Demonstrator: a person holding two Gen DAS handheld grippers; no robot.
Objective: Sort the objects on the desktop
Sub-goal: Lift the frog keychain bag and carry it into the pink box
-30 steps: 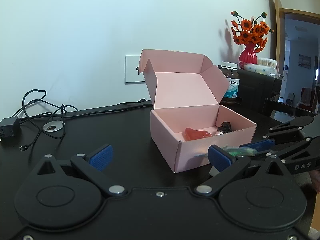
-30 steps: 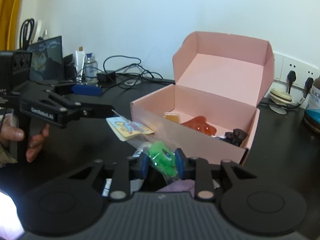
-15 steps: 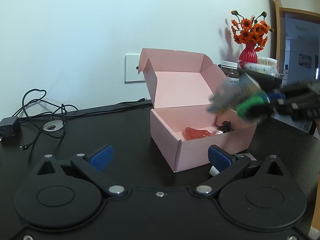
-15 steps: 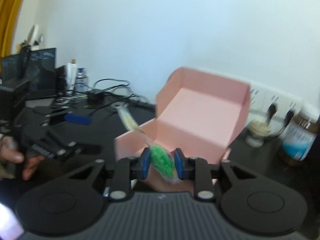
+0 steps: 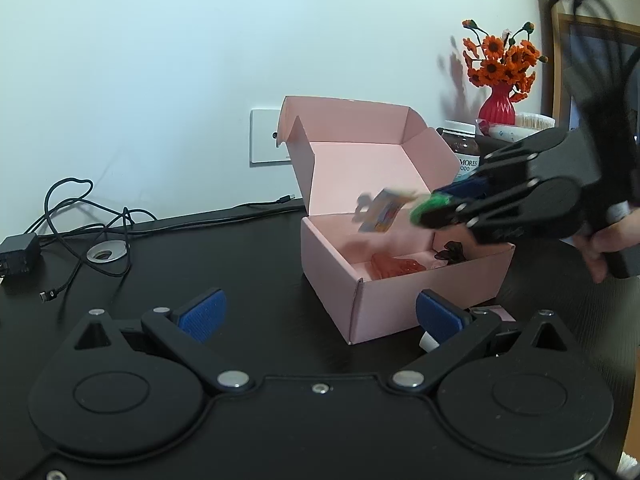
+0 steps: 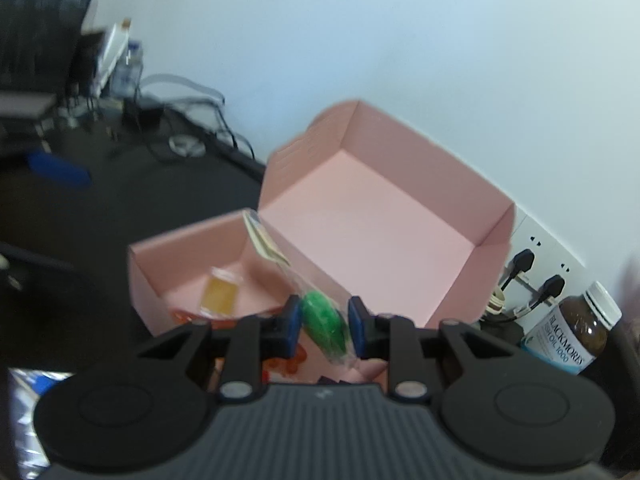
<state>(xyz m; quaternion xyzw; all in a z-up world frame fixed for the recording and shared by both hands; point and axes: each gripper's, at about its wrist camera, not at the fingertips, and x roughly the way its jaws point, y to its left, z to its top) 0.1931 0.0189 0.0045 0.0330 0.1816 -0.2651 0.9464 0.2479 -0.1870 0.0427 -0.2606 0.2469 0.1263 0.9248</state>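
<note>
An open pink cardboard box stands on the black desk with its lid upright. Inside lie a red item, a small black item and a yellow packet. My right gripper is shut on a clear packet with a green toy and hangs over the box's right half. The packet's printed card sticks out above the box's inside. My left gripper stands open with nothing in it, low on the desk in front of the box.
A brown supplement bottle and plugged wall sockets are right of the box. A red vase of orange flowers stands behind. Cables and an adapter lie at the far left. A small pink and white object sits by my left gripper's right finger.
My right gripper lifted the green toy packet off the desk in front of the box, rolled, and carried it up over the open box. The left gripper stayed still.
</note>
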